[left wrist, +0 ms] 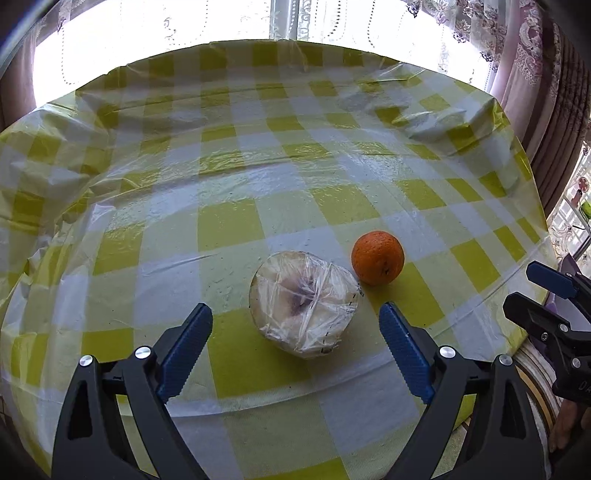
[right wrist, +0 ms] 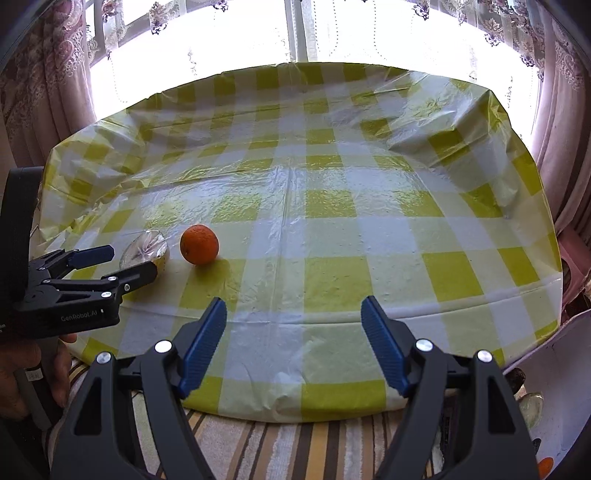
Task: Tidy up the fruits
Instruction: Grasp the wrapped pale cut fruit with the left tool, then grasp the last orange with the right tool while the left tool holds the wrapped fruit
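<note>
Domestic interior, probably a dining area; table covered with yellow-and-white checked plastic cloth; embroidered lace curtains over a bright window; striped fabric below the table edge.

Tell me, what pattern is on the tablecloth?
The tablecloth has yellow-green and white checks, under a clear plastic cover. The right wrist view shows it best.

Left gripper tilted downward, jaws wide apart; right gripper likewise, holding nothing
</note>
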The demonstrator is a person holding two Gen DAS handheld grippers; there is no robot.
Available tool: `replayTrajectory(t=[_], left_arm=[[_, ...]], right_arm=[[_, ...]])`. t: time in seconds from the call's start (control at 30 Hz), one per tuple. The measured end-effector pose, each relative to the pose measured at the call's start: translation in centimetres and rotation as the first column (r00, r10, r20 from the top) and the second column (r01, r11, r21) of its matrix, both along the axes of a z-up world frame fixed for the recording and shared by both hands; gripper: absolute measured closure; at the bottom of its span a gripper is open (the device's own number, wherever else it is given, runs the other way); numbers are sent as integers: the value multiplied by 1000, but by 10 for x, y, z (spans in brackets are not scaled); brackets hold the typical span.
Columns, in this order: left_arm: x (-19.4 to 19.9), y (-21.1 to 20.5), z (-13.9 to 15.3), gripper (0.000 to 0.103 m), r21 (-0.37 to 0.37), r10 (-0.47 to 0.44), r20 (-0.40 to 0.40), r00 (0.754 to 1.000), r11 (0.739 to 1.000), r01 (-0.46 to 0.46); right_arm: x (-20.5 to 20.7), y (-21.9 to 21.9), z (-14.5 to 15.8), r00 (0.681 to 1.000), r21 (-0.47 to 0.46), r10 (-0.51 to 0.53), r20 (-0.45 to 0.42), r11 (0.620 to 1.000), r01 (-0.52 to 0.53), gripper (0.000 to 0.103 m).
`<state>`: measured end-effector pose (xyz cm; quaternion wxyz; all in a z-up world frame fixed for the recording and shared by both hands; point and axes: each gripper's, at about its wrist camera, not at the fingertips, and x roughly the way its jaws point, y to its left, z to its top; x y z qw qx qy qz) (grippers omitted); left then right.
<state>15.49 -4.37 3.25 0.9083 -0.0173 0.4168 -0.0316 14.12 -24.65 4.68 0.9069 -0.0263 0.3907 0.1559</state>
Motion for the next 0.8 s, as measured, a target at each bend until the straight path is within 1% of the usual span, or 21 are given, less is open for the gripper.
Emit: replayTrajectory(t=[0.1, 0.17, 0.23, 0.3, 0.37, 0.4, 0.47, 0.67, 0.8], left_arm=[[4, 3, -1, 16, -8, 5, 2, 1000, 1000, -5], [8, 2, -4, 18, -13, -7, -3, 1000, 1000, 7], [11, 3, -7, 27, -17, -11, -13, 1000, 1000, 11], [13, 4, -8, 33, -36, -22, -15, 1000, 999, 21], [13, 5, -9, 38, -48, -30, -13, 999, 998, 30], [13, 5, -9, 44, -54, -36, -11, 999, 998, 36], [12, 7, -9, 44, -59, -24, -8, 1000, 998, 23], [9, 31, -9, 45, -90, 82, 4, 997, 993, -81], [6, 41, -8, 45, -73, 138, 13, 990, 988, -137]], right_arm=[[8, 12, -4, 1000, -5, 24, -9, 1000, -24, 28], [13, 20, -7, 999, -10, 38, -14, 999, -38, 28], [17, 26, -9, 999, -14, 47, -16, 999, -48, 28], [21, 31, -10, 998, -16, 56, -20, 998, -56, 28], [24, 37, -12, 998, -20, 66, -24, 998, -66, 28], [26, 40, -13, 997, -21, 72, -25, 997, -73, 28], [29, 46, -14, 996, -21, 87, -21, 996, -87, 27], [38, 69, -16, 991, -33, 132, -18, 991, -133, 28], [45, 84, -18, 988, -49, 151, -14, 987, -151, 28]])
